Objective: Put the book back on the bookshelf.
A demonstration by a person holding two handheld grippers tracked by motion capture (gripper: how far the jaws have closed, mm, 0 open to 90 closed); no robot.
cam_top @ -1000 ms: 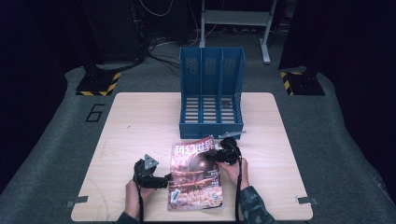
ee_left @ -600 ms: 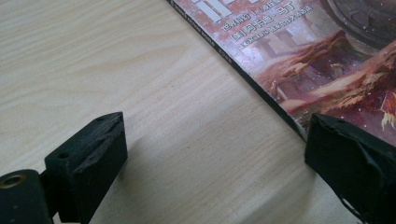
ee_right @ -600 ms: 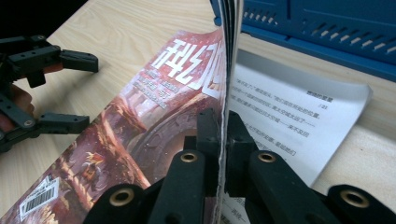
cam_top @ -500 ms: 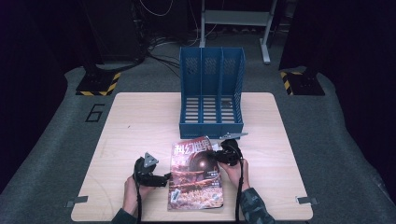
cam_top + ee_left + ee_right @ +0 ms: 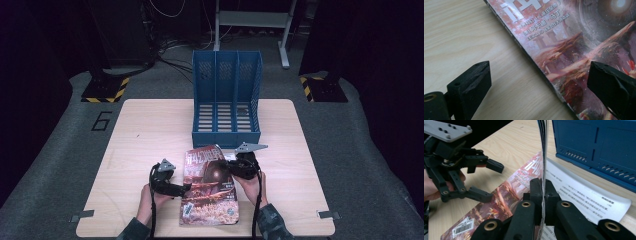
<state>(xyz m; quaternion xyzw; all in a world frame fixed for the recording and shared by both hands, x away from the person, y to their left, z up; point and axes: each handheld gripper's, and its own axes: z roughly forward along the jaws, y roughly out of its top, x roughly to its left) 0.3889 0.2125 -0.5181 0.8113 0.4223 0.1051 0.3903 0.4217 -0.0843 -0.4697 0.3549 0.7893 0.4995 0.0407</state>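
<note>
1 magazine (image 5: 506, 192), edge in right gripper (image 5: 543, 195)

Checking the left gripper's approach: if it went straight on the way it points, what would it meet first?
Probably the magazine: the open left gripper straddles its near edge low over the table, though depth is unclear.

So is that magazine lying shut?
Partly open: the right tool pinches the magazine's front pages upright, baring a white page beneath.
</note>
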